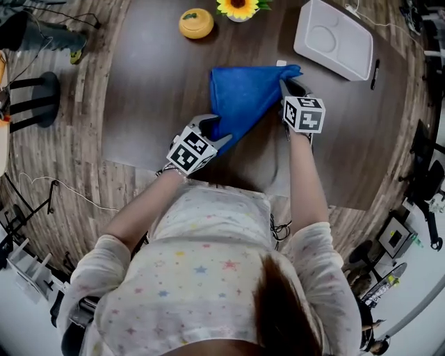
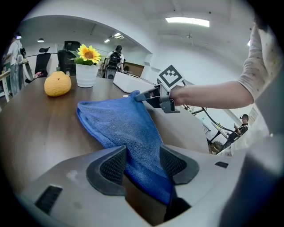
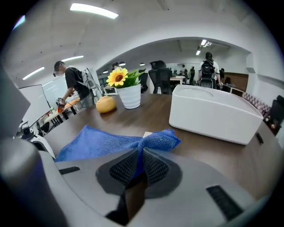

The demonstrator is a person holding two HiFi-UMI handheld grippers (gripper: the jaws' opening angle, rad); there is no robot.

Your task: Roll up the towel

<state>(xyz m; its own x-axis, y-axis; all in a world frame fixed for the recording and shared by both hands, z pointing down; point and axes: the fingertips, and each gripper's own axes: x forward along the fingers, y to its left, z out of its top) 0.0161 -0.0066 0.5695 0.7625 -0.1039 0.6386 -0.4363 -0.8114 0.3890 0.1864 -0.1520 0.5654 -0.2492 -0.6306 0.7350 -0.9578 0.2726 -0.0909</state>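
blue cloth, just one towel (image 1: 240,97), sits mid-way along the one dark table (image 1: 153,90), held at two ends by two grippers. the left gripper (image 1: 214,133) pinches the near corner, bunched thick between its pads; the right gripper (image 1: 286,87) is pressed tight on the far corner. beyond stand one white tray (image 1: 334,38), one sunflower (image 1: 238,7) and one yellow round thing (image 1: 196,23).
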